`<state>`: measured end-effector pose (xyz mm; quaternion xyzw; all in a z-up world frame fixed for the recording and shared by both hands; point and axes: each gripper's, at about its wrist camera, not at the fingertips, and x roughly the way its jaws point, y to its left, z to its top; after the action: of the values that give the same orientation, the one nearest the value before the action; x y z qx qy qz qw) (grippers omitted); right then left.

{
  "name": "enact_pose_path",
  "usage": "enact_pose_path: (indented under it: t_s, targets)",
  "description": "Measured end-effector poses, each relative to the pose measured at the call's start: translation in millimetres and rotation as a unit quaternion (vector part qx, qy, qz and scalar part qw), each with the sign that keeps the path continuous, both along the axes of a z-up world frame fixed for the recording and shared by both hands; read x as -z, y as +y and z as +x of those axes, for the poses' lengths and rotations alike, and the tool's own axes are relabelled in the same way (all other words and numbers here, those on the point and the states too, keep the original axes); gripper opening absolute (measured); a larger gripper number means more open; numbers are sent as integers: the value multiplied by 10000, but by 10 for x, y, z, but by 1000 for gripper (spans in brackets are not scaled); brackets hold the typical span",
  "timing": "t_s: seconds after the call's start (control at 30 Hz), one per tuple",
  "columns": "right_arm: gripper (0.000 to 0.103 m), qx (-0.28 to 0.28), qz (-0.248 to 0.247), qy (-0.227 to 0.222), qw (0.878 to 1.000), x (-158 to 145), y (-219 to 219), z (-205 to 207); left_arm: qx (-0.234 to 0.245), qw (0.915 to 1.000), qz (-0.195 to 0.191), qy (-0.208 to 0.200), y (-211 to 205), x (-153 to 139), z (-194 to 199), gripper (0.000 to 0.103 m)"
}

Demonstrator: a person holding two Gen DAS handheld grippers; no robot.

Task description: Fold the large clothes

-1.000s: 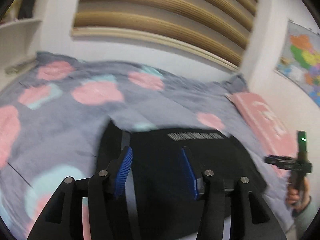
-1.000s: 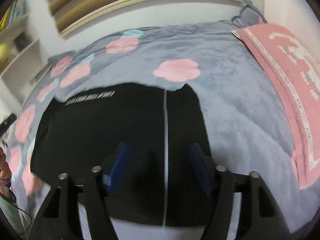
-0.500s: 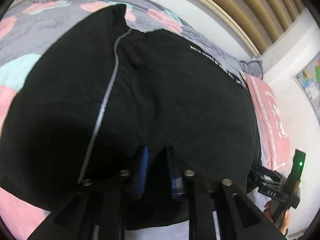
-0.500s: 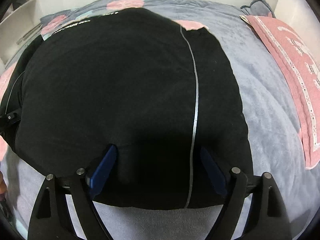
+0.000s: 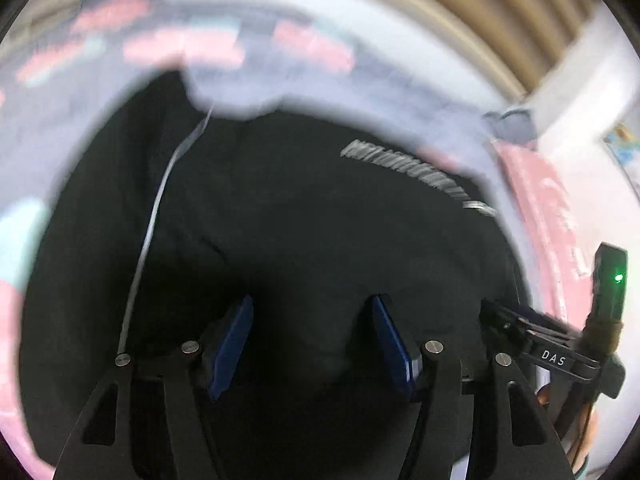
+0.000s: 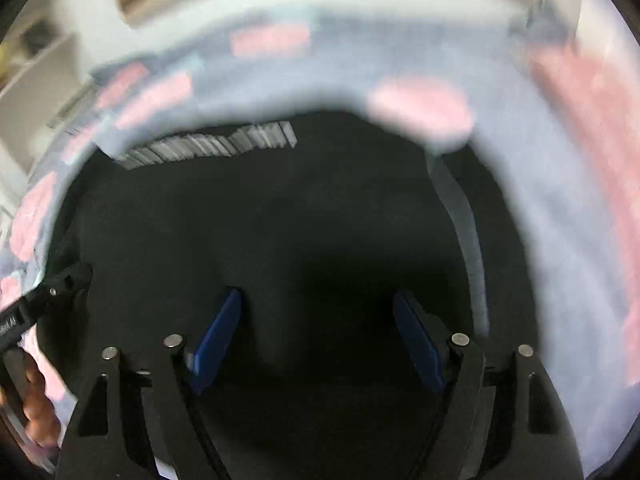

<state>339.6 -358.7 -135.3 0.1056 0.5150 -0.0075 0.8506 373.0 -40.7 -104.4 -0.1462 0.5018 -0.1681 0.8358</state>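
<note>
A black garment [image 5: 300,200] lies spread on the bed, with a thin white stripe [image 5: 160,200] and white lettering [image 5: 404,164]. My left gripper [image 5: 312,304] hovers over its near part. Its jaws are opening, and only flat cloth lies below the blue pads. My right gripper [image 6: 316,296] stands wide over the same garment [image 6: 280,208], just left of the stripe [image 6: 468,240]. Its jaws are closing a little, and the pads press on nothing. Each tool shows at the edge of the other's view. Both views are blurred.
A grey blanket with pink flowers [image 5: 240,84] covers the bed. A pink cloth [image 5: 552,208] lies along its right side. A slatted wooden headboard [image 5: 480,8] and a white wall stand behind. Shelves [image 6: 36,60] are at the far left. A hand [image 6: 36,404] holds the left tool.
Both grippers have come down closer over the black garment. The left jaws narrowed almost shut half a second ago and have spread apart again. The right jaws stayed wide.
</note>
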Motion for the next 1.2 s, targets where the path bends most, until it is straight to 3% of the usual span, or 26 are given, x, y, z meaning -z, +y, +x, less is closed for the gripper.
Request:
enact_pose_path:
  t_s: [0.03,0.1,0.17,0.33,0.43,0.53,0.67,0.77,0.9,1.07,1.13,1.2]
  targets:
    - [86,74,138,80,9998,112,-29,74,-26,9997,-181,138,41,96,81,63]
    - [92,88,-39,-107,9999,142,-26,103,-147,9977,-548,368,125,195,207,63]
    - [94,119,-163,-162,9997,169,4,103,-192,9971,-596,436,133,237,263,63]
    - [98,165,-277,-344,9989,231,24,46,-38,9999,-23,103,-56,199,120,63]
    - [99,-8,-186,-585,9981,197,45,-115,161,9997,-36,-192,-13,114,6,63]
    - [99,-185,18,-671,9976,122,-18,-280,447,9978,-97,-482,99,-10,-259,63]
    - [99,-351,111,-937,9949,-5,-128,-763,490,9939,322,-937,302,-82,-764,65]
    - [99,-315,-1,-1101,9934,-2,-223,-1114,312,9911,161,-1283,477,-64,-1195,65]
    - [99,-2,-370,-1154,9926,-18,-283,-1514,234,9900,210,-1373,618,-72,-1450,65]
    - [100,883,-1031,-1552,9785,-262,-402,-1772,89,9885,466,-1433,691,-300,-1457,65]
    - [100,897,-1248,-1539,9761,-318,-456,-1799,-37,9862,681,-1508,780,-405,-1435,66]
    - [99,800,-1174,-1308,9812,-343,-541,-1738,-47,9864,729,-1473,903,-487,-1375,76]
